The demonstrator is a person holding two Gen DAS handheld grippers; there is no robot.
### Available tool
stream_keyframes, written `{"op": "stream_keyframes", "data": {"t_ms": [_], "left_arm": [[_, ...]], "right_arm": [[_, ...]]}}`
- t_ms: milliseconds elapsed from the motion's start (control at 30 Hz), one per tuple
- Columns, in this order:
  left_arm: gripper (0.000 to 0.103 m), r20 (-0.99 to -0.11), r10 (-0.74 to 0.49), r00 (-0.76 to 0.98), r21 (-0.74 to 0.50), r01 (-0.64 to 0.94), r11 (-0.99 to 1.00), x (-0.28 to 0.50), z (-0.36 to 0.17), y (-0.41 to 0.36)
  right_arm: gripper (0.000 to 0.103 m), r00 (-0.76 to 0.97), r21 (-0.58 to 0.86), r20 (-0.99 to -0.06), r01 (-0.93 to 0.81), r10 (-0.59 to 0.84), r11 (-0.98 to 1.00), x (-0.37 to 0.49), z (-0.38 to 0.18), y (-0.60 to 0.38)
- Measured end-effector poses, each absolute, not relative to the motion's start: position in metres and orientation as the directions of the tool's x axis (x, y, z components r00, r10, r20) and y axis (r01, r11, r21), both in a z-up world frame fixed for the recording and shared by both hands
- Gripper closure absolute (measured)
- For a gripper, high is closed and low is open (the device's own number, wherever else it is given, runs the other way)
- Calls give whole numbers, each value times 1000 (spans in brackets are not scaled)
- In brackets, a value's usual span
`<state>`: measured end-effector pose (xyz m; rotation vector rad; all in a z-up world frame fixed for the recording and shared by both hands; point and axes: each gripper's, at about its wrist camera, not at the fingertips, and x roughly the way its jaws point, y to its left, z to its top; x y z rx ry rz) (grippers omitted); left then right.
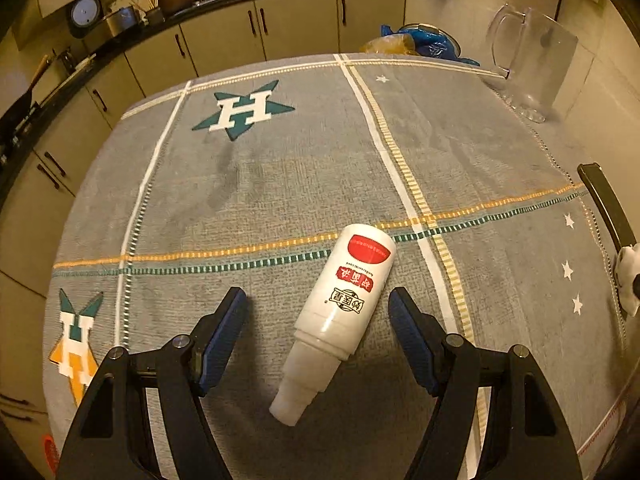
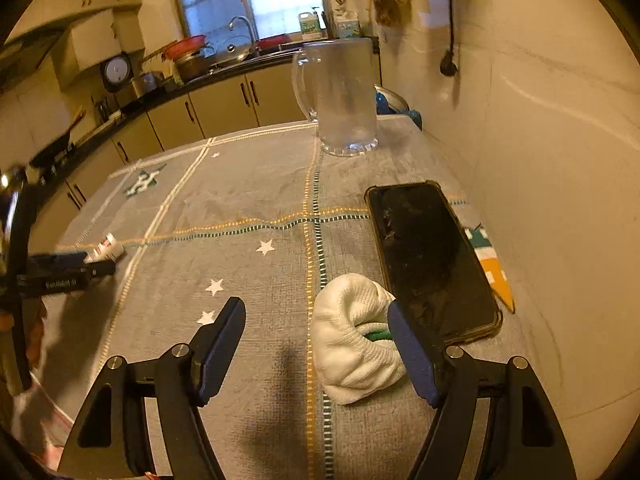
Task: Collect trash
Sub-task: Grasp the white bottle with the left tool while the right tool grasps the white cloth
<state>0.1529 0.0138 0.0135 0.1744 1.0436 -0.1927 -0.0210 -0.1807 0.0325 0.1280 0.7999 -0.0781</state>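
Bottle (image 1: 344, 312) lying between left jaws, untouched

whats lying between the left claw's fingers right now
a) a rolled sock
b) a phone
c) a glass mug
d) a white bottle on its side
d: in the left wrist view the white bottle lies on its side on the tablecloth, between the open fingers of the left claw, which do not touch it.

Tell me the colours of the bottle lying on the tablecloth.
White bottle with a red label panel and red characters; clearest in the left wrist view.
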Motion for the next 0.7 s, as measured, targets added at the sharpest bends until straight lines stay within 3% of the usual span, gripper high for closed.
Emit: {"op": "stream_keyframes", "data": {"t_ms": [67,100,133,167,267,433,700], "left_arm": [[46,-873,-95,479,29,245,969,152,14,15],[65,-873,-106,476,19,250,968,150,16,16],[74,-876,-92,474,31,246,969,148,17,16],[74,-877,-85,472,37,243,969,145,18,16],[74,-866,-81,494,48,242,969,132,22,19],[74,-844,-74,531,39,198,979,101,37,36],[74,-804,-105,585,-30,135,990,38,73,75]], "right_arm": [[42,691,17,-720,111,-65,994,-19,31,-172],[49,689,-11,-719,110,-85,994,-18,31,-168],[63,688,-24,-719,109,-93,994,-18,31,-166],[74,688,-28,-720,106,-94,994,-18,33,-164],[84,688,4,-723,96,-64,995,-18,38,-162],[90,711,55,-703,72,-12,996,-31,53,-153],[91,756,92,-650,-22,77,996,-60,83,-118]]}}
